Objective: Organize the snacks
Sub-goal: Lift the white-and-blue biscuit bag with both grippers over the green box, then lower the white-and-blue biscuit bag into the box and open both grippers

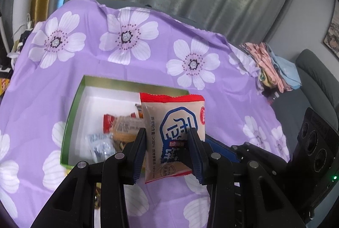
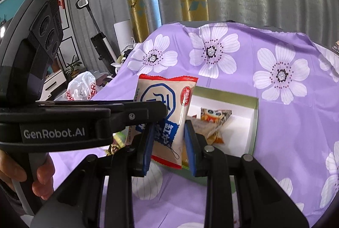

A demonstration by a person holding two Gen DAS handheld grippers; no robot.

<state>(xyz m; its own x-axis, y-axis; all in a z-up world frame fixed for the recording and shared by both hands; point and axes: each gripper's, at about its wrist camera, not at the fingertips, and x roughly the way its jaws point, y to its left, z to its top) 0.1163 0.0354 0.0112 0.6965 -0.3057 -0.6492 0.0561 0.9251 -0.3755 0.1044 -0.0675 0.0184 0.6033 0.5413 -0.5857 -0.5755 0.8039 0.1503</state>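
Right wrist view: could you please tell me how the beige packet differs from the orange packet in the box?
Colour: the beige packet has red edges and a blue emblem, while the orange packet is orange and brown.
Pose: the beige packet stands upright, while the orange packet lies flat.
Place: the beige packet is clamped in the right gripper, while the orange packet sits in the box.
Both are sealed snack packets.

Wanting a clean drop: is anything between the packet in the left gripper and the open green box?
Nothing visible. The left gripper is shut on the packet, right by the box. The box has no lid on it, and a few snacks lie inside with bare white floor beyond them.
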